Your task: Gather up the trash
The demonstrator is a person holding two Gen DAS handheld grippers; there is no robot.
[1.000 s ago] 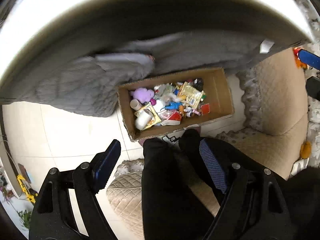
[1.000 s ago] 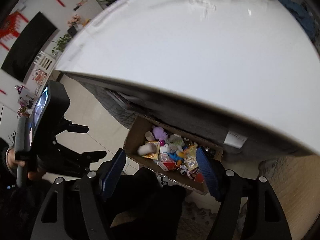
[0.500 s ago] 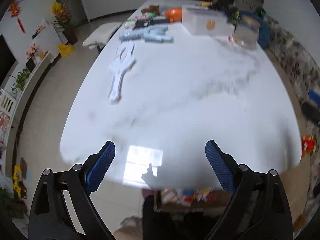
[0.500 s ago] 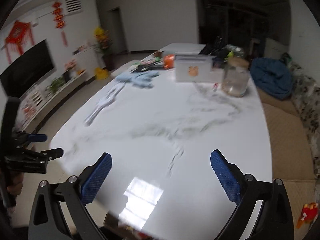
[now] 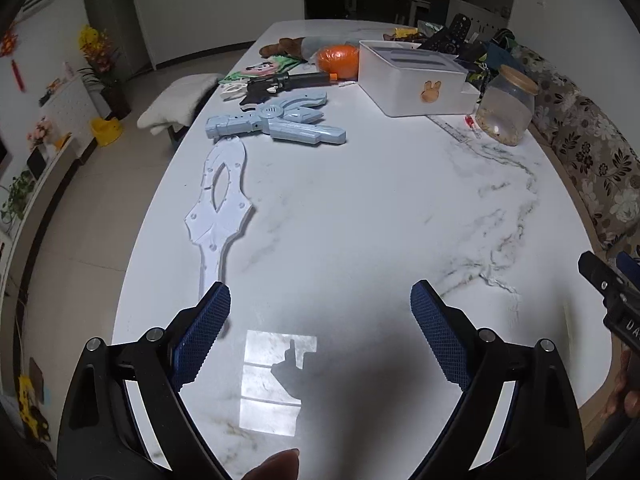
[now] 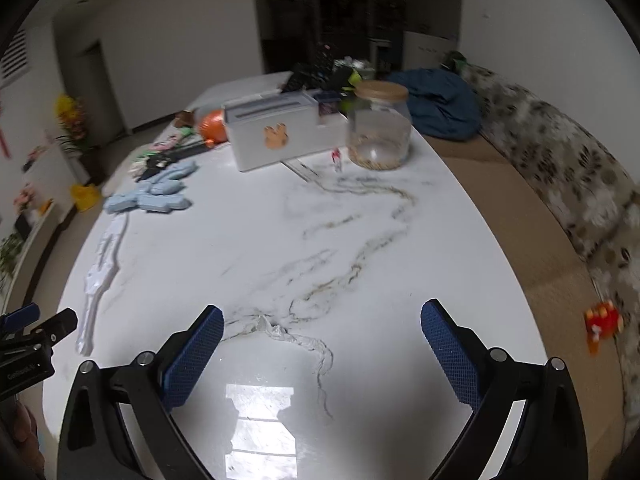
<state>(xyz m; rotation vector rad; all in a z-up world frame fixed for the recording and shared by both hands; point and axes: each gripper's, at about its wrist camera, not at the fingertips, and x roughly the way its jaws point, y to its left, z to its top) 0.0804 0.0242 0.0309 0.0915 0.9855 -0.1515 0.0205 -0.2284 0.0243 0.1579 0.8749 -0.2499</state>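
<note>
Marble-patterned white desk is seen from both wrist cameras, with both grippers held above its near end. The left gripper is released, its blue-padded fingers spread wide with nothing between them. The right gripper is likewise released and empty. A thin, crumpled strip of clear wrapper, the only trash-like item that can be made out, lies on the desk just ahead of the right gripper, between its fingers in that view; in the left wrist view it is seen off to the right. A white toy sword lies along the left edge of the desk, and a pale blue toy blaster is placed beyond it. Farther back, a white box with an orange rabbit sticker, an orange ball-like item and a glass jar with a wooden lid are set. A floral sofa runs along the right side of the desk.
</note>
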